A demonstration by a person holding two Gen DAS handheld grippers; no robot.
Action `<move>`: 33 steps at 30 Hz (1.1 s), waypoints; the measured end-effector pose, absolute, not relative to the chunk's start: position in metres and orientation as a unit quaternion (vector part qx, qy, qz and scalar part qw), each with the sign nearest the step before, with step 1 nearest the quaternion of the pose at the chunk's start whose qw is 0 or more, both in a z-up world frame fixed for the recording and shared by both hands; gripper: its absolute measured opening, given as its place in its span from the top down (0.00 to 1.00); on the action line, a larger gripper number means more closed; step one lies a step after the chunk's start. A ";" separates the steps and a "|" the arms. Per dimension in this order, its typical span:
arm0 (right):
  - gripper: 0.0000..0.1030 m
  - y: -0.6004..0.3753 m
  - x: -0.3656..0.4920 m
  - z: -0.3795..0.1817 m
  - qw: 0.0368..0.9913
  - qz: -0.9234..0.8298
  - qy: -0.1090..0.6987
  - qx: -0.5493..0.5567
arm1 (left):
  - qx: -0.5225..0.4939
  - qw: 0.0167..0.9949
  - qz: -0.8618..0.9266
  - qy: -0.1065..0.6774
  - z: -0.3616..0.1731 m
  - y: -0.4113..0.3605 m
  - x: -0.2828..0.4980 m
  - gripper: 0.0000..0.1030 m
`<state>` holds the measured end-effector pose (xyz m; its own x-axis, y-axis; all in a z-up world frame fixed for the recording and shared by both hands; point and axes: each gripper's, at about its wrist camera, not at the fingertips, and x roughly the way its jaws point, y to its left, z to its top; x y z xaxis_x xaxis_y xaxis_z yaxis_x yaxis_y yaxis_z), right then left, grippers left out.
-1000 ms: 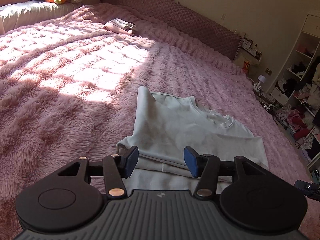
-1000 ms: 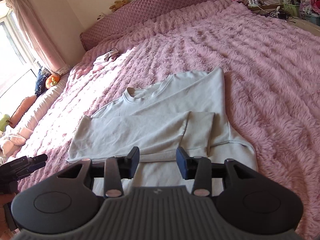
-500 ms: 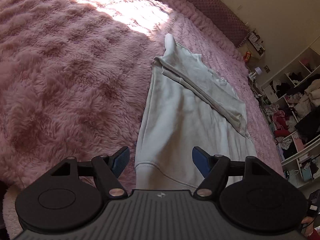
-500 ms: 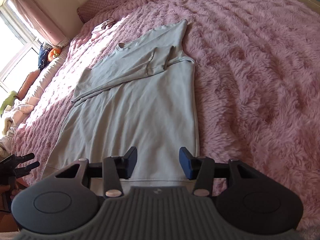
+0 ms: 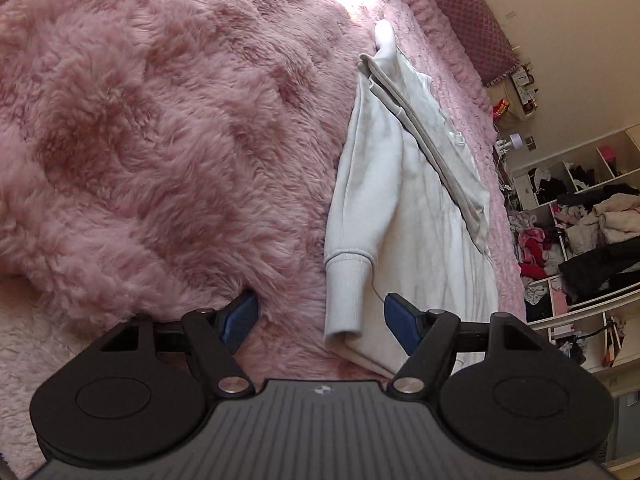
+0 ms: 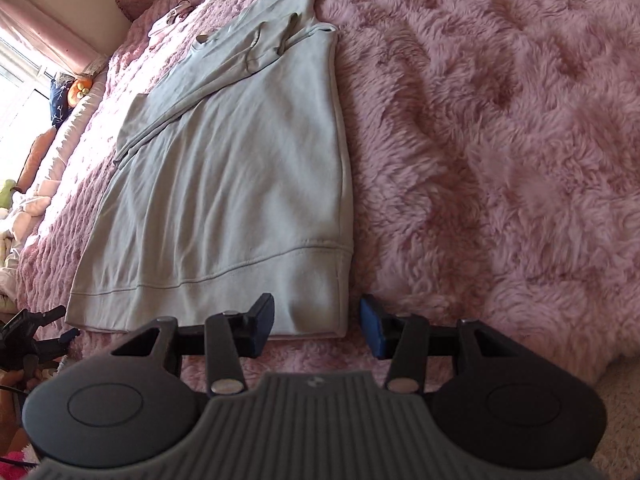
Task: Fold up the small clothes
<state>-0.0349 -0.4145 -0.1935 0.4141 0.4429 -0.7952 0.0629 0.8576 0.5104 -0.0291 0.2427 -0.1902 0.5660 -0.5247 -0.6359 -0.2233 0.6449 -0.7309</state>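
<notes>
Left gripper (image 5: 320, 316): jaws are seen spread wide, nothing clamped. The blue pads (image 5: 240, 316) are held low over the bed, and the near left corner of the sweatshirt's hem band (image 5: 348, 292) is framed in the gap between them, closer to the right pad; contact with the fabric cannot be confirmed.

Right gripper (image 6: 316, 320): jaws likewise parted and empty. The near right corner of the hem is bracketed between the two pads, the left pad overlapping the hem edge in view, the right pad positioned over bare blanket just beside the corner.

Pale grey-green sweatshirt (image 6: 240, 184): laid flat on the fluffy pink blanket (image 6: 500, 120), hem toward the grippers, collar at the far end. Both sleeves are found folded across the upper chest. Light creases are noted across the body panel.

Beyond the garment: a quilted headboard (image 5: 472, 20) is seen at the far edge of the bed, and open shelves stuffed with clothes (image 5: 580, 232) are visible in the left wrist view. A window with a pink curtain (image 6: 48, 36) is recorded in the right wrist view.
</notes>
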 end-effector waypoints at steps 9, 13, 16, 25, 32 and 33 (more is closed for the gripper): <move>0.56 -0.405 -0.023 -0.200 0.791 0.121 0.534 0.275 | -0.467 0.746 -0.134 0.456 -0.206 0.238 -0.011 0.19; 0.57 -0.409 -0.024 -0.200 0.787 0.119 0.531 0.290 | -0.470 0.737 -0.155 0.461 -0.209 0.222 0.002 0.19; 0.58 -0.409 -0.025 -0.200 0.785 0.122 0.530 0.295 | -0.459 0.744 -0.174 0.455 -0.207 0.214 0.008 0.29; 0.91 -0.418 -0.030 -0.198 0.782 0.124 0.523 0.317 | -0.424 0.754 -0.169 0.473 -0.203 0.204 0.008 0.66; 0.74 -0.426 -0.028 -0.201 0.771 0.115 0.517 0.355 | -0.444 0.744 -0.160 0.474 -0.209 0.209 0.004 0.67; 0.80 -0.426 -0.027 -0.202 0.769 0.113 0.516 0.359 | -0.446 0.743 -0.159 0.474 -0.209 0.209 0.004 0.67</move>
<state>-0.0272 -0.4263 -0.2017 0.4418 0.5444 -0.7130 0.1967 0.7167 0.6691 0.0040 0.2089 -0.2094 0.5009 -0.6584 -0.5619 -0.1856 0.5524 -0.8127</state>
